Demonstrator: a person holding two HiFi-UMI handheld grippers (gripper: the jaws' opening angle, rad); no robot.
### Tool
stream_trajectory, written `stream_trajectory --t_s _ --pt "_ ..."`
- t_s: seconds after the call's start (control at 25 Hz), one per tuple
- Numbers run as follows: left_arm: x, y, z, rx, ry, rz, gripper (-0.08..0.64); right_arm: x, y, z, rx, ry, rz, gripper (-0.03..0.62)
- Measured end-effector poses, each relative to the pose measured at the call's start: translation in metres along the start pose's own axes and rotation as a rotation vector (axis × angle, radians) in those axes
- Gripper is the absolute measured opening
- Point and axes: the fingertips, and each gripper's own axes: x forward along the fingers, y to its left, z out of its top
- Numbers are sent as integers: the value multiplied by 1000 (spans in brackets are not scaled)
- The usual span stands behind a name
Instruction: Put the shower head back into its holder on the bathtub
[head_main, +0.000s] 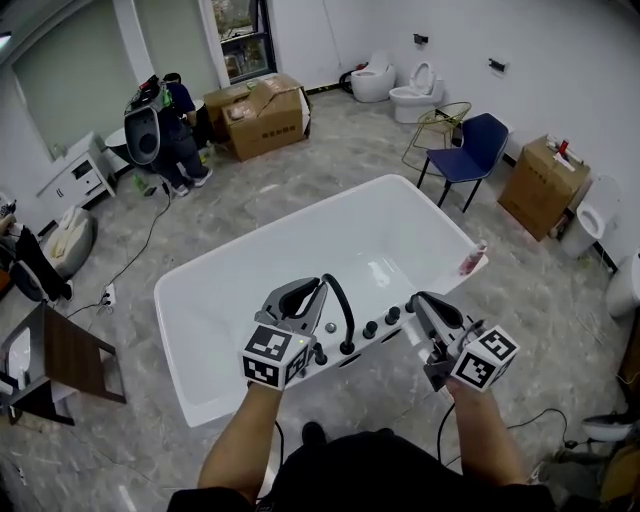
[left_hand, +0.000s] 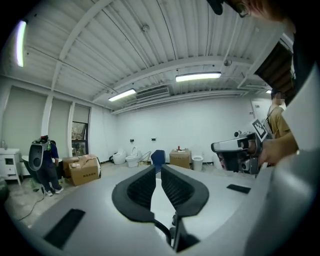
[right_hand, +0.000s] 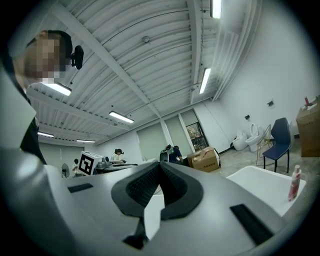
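The white bathtub (head_main: 270, 232) lies in front of me. On its near rim stands a row of black fittings: a curved spout (head_main: 343, 305) and several round knobs (head_main: 371, 328). I cannot pick out the shower head or its holder; the right end of the row is hidden behind my right gripper (head_main: 420, 300). My left gripper (head_main: 312, 288) hovers over the rim left of the spout, its jaws a narrow slit apart with nothing between them (left_hand: 158, 167). The right gripper's jaws meet at the tips and hold nothing (right_hand: 159, 165).
A pink bottle (head_main: 470, 260) stands on the tub's right corner. Beyond the tub are a blue chair (head_main: 470, 150), cardboard boxes (head_main: 265, 115), toilets (head_main: 415, 95) and a person (head_main: 165, 125). A wooden table (head_main: 75, 355) stands at the left.
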Motion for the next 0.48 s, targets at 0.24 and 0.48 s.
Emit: stream_trajectory --t_s 0.24,0.48 --pt "-3 4 -15 -7 41 27 31 5 13 -11 -6 20 29 15" --pt "-7 9 -21 -59 28 23 23 6 16 -21 -2 46 20 15"
